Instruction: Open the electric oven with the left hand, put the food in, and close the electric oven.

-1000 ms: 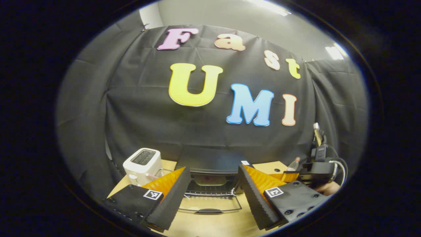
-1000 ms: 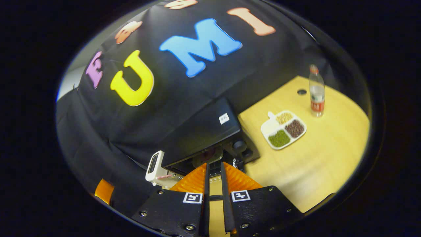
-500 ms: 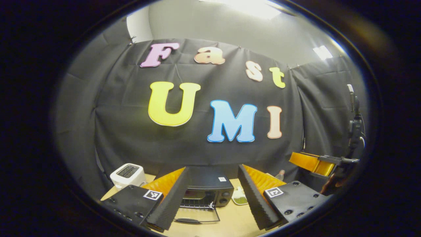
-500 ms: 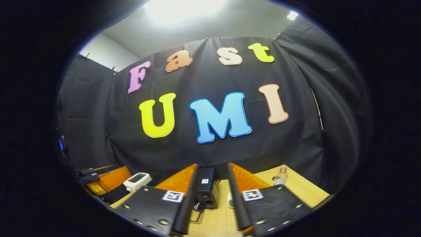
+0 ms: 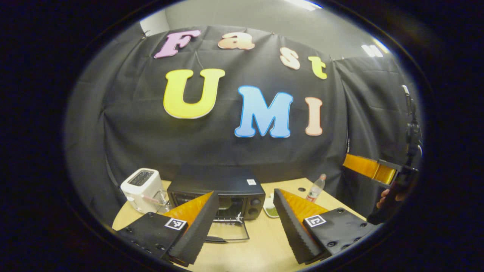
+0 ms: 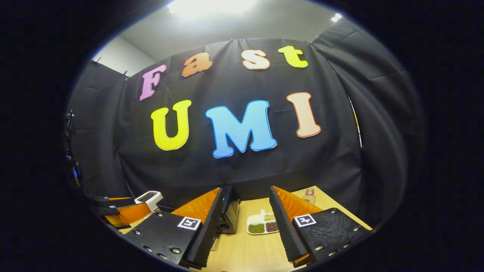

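In the left gripper view, the left gripper (image 5: 245,226) hangs above the tabletop (image 5: 261,247) with its fingers spread wide and nothing between them. The electric oven (image 5: 217,196) sits behind them, its door (image 5: 227,231) folded down flat. Left of the oven stands a toaster (image 5: 141,189); right of it, a divided food tray (image 5: 270,209) and a bottle (image 5: 315,187).

In the right gripper view, the right gripper (image 6: 245,228) is likewise spread and empty, with the oven (image 6: 228,213) behind its left finger and the food tray (image 6: 262,224) just right of the oven.
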Demonstrator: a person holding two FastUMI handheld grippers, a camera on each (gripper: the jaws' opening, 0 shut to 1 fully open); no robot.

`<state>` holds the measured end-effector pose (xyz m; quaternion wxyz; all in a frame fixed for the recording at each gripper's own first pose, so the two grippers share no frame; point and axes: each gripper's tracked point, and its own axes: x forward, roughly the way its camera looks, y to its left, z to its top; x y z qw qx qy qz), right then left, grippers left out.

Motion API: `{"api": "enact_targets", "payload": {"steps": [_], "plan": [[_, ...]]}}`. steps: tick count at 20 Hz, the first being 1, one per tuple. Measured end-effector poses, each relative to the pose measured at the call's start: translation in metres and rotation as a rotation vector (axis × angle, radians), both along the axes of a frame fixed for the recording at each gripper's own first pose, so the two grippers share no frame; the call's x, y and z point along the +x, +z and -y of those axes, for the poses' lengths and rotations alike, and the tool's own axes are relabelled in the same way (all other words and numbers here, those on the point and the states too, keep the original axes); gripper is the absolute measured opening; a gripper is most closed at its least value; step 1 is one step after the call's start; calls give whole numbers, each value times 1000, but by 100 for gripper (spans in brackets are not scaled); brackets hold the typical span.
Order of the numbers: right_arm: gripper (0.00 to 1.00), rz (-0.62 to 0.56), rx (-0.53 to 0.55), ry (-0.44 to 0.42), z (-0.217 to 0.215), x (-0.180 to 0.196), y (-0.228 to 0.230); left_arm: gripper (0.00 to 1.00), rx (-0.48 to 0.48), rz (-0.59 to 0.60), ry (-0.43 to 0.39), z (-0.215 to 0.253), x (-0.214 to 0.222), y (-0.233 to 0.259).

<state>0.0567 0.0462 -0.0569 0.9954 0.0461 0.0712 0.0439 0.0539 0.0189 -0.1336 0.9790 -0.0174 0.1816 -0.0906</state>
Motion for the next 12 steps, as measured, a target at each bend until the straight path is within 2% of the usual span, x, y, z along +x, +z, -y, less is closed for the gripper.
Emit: {"api": "enact_targets", "payload": {"steps": [2,4,5,6,7,8,9,10,12], "plan": [[75,-18,-2,6,-1,1,-5,100,3,-104,12,-6,-3,-31],[76,-40,3,10,-2,2,-13,92,19,-190,10,-13,-5,-58],[76,-53,2,8,-2,4,-18,98,30,-242,3,-14,-8,-77],[76,-61,4,4,-1,4,-20,96,39,-297,1,-16,-11,-94],[76,-68,6,2,-2,2,-22,100,44,-358,-5,-18,-17,-111],[76,-77,5,-2,0,3,-26,98,47,-417,-10,-19,-19,-128],[76,-85,2,-8,1,2,-30,92,55,-473,-10,-22,-21,-147],[76,-92,0,-11,4,0,-32,98,68,-528,-14,-26,-24,-163],[77,-110,-7,-28,9,0,-40,100,94,-596,4,-37,-22,-191]]}}
